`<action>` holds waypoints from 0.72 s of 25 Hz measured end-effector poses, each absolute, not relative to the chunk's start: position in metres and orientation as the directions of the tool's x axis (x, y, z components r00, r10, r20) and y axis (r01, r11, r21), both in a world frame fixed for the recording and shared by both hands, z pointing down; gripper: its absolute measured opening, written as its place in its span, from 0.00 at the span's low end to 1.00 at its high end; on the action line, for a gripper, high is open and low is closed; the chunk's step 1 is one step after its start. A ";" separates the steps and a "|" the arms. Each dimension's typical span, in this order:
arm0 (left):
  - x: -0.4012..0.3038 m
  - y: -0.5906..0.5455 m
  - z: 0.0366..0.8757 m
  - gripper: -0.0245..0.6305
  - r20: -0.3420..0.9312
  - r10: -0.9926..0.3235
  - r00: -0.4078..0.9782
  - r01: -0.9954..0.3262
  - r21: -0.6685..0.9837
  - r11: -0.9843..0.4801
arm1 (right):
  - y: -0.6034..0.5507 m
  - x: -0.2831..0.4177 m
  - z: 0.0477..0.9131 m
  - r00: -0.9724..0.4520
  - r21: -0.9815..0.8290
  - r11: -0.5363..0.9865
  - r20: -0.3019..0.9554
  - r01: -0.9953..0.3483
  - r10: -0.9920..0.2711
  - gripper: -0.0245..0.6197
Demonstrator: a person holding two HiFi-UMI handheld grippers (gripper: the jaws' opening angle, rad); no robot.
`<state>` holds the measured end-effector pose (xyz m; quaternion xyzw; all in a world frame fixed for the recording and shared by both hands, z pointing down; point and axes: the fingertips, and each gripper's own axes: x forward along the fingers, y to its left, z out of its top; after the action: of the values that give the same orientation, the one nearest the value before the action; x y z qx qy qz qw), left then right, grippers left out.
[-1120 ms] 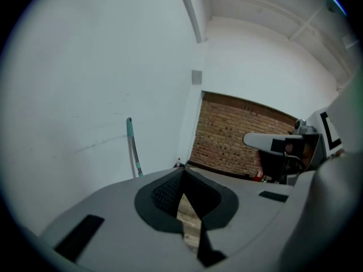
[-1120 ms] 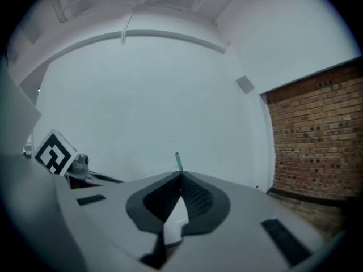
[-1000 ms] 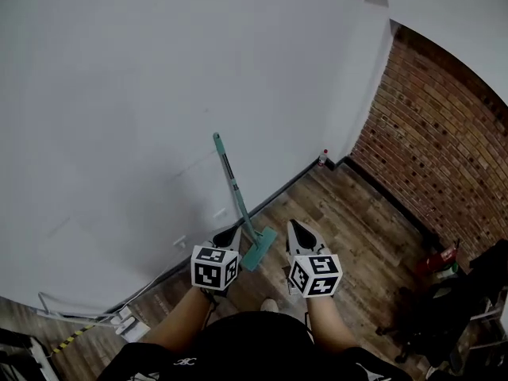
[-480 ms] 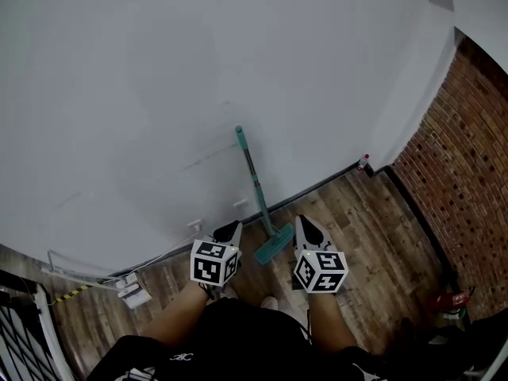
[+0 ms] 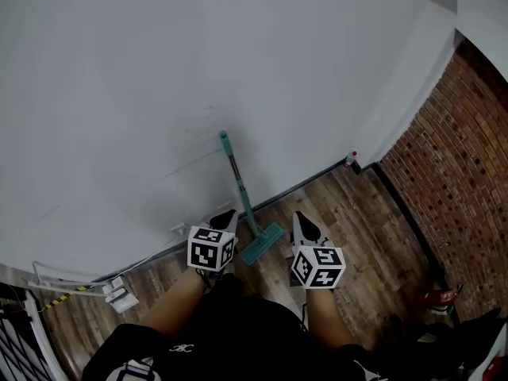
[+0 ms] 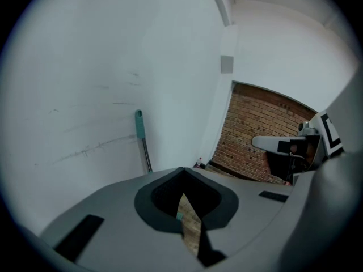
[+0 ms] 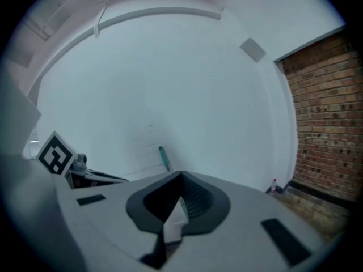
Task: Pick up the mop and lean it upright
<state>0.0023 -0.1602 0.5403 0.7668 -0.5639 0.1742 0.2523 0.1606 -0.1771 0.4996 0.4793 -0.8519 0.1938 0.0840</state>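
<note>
The mop [image 5: 238,189] has a teal grip, a grey shaft and a flat teal head [image 5: 262,243]. It stands tilted against the white wall, head on the wood floor. My left gripper [image 5: 226,216] is shut and holds nothing, just left of the mop head. On the other side of the head, my right gripper [image 5: 300,219] is shut and empty too. Neither touches the mop. The left gripper view shows the mop handle [image 6: 139,124] beyond the left gripper [image 6: 182,170]. In the right gripper view the handle top [image 7: 163,156] rises above the right gripper [image 7: 181,175].
A brick wall [image 5: 444,173] runs along the right, with a small bottle [image 5: 347,159] at the corner where it meets the white wall. A red object [image 5: 432,298] sits on the floor at the right. Cables and a power strip [image 5: 119,296] lie at the left baseboard.
The head view has swung to the left and back a little. The mop stays leaning on the wall and both grippers stay shut beside its head.
</note>
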 end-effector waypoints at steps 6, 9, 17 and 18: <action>-0.029 -0.213 0.529 0.03 0.523 -0.798 0.301 -0.953 0.196 -0.231 | -0.206 0.154 0.487 -0.467 -0.227 0.411 0.330 -0.883 -0.820 0.06; -0.048 -0.239 0.530 0.03 0.506 -0.805 0.309 -0.951 0.194 -0.242 | -0.221 0.138 0.493 -0.448 -0.238 0.385 0.345 -0.892 -0.825 0.06; -0.081 -0.292 0.532 0.12 0.404 -0.858 0.318 -0.944 0.223 -0.245 | -0.223 0.072 0.519 -0.432 -0.183 0.393 0.449 -0.901 -0.782 0.06; -0.081 -0.301 0.533 0.14 0.389 -0.864 0.318 -0.943 0.225 -0.246 | -0.224 0.068 0.519 -0.426 -0.164 0.396 0.458 -0.903 -0.780 0.06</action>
<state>-0.0808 -0.3009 0.5328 0.7838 -0.5764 0.0926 0.2118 0.0680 -0.2240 0.5191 0.5128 -0.8209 0.1974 0.1559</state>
